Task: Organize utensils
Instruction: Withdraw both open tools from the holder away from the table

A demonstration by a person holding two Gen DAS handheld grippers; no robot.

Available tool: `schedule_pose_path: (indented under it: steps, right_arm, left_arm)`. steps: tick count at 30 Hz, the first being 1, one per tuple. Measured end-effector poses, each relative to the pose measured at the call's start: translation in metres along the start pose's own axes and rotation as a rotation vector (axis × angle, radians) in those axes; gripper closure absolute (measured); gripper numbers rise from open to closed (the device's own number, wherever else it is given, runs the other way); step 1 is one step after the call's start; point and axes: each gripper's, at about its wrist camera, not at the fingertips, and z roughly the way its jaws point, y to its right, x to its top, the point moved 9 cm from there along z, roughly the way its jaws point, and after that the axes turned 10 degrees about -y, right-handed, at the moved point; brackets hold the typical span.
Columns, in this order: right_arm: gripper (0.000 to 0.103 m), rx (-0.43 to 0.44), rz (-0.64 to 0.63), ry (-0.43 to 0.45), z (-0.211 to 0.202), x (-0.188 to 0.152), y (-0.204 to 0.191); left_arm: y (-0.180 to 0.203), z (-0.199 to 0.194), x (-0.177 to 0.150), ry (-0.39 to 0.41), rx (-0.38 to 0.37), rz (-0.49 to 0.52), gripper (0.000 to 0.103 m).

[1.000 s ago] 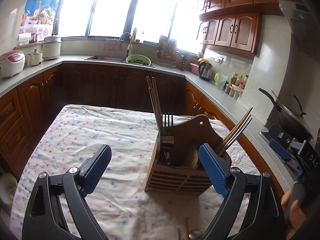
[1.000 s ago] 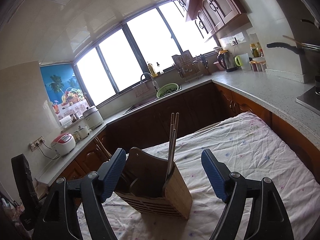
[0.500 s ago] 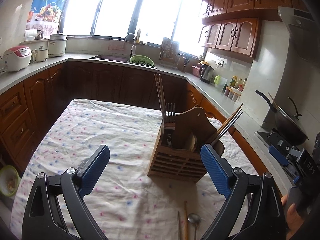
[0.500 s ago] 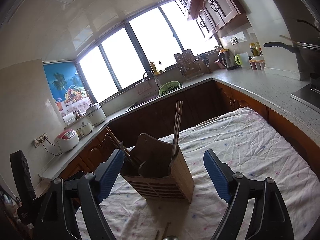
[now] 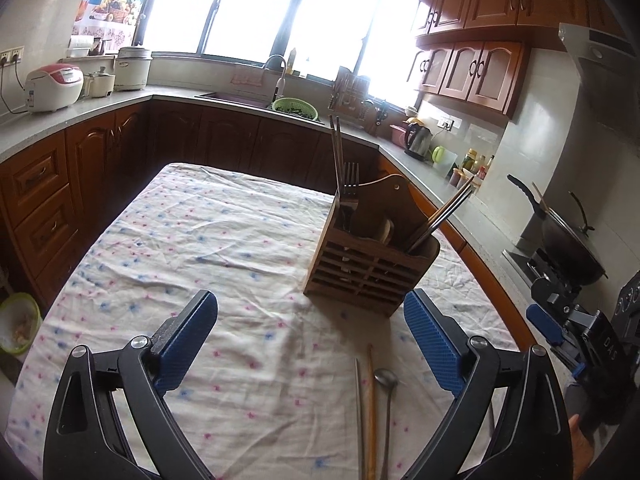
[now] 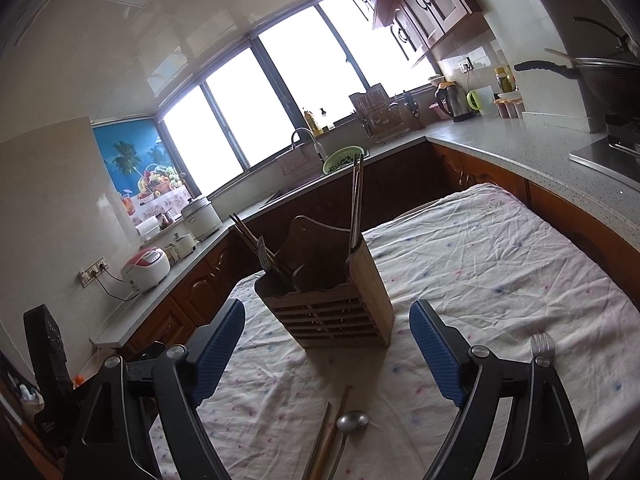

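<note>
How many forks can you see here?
2. One fork stands tines-up in the wooden caddy; another fork lies on the tablecloth, mostly hidden behind the right hand-held gripper. More may be hidden.

The spoon [image 5: 386, 408] and chopsticks [image 5: 371, 412] ran off the bottom edge. The fork [image 6: 541, 343] lay mostly hidden behind the right hand-held gripper [image 6: 327, 350].

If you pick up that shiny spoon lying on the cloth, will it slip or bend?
The metal spoon would probably stay stiff, not bend. Its thin, smooth handle might slip or swivel between the right gripper pads. Lying flat on the soft tablecloth, it may be awkward to get under.
</note>
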Motion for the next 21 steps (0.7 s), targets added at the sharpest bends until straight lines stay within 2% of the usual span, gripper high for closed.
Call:
schedule_pose_path:
  steps: [11,21]
  right_arm:
    - [0.010,-0.012,-0.069,0.000,-0.030,-0.037,-0.014]
    - [0.002,-0.060,-0.181,0.078,-0.060,-0.050,-0.032]
  left_arm:
    - [-0.005,-0.035,-0.034,0.018,0.021,0.009,0.005]
    - [-0.009,-0.067,-0.052,0.081,0.079,0.033,0.003]
